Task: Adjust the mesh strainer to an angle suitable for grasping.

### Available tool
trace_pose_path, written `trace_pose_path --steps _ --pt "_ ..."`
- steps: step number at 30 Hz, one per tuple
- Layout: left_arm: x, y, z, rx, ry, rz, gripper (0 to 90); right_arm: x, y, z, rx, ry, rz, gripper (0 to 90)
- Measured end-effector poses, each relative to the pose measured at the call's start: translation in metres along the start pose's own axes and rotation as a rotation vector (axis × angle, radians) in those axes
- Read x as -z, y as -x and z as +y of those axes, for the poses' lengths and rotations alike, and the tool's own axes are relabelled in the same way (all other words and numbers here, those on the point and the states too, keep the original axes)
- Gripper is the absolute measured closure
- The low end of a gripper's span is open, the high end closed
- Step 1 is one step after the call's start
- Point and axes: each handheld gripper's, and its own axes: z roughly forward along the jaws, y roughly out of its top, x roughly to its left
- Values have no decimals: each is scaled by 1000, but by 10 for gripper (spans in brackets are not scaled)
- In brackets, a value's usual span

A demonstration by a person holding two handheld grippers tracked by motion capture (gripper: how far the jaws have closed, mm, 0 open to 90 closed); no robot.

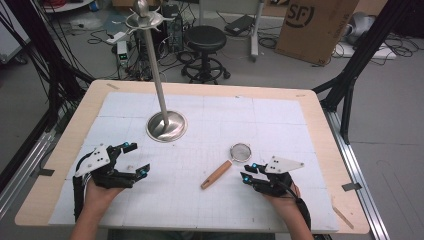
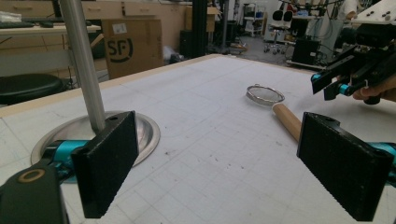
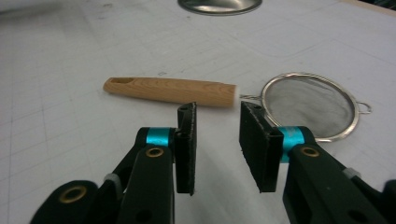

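A small sieve lies on the white mat with its round metal mesh (image 1: 240,152) (image 2: 265,94) (image 3: 310,105) farther from me than its wooden handle (image 1: 216,174) (image 2: 287,120) (image 3: 170,91). My right gripper (image 1: 249,171) (image 3: 217,140) (image 2: 329,84) rests low just right of the handle, its jaws apart by a narrow gap with nothing between them; they point at the joint of handle and mesh. My left gripper (image 1: 137,158) (image 2: 219,163) sits at the front left of the mat, jaws wide open and empty.
A metal stand with a round base (image 1: 166,126) (image 2: 144,135) (image 3: 219,5) and a tall pole (image 1: 157,75) (image 2: 86,70) rises behind the left gripper. Beyond the table are a black stool (image 1: 206,37) and a cardboard box (image 1: 315,25).
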Motion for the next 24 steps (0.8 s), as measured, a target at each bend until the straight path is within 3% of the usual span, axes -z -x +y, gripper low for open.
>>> trace_pose_path --steps 9,17,24 --pt "1 0 1 3 1 -2 134 -18 -12 9 53 -51 44 841" --pt "3 -1 2 6 2 -1 134 -43 -24 17 82 -126 95 863" --pt "6 -2 3 4 11 6 134 -58 -33 27 112 -157 115 892"
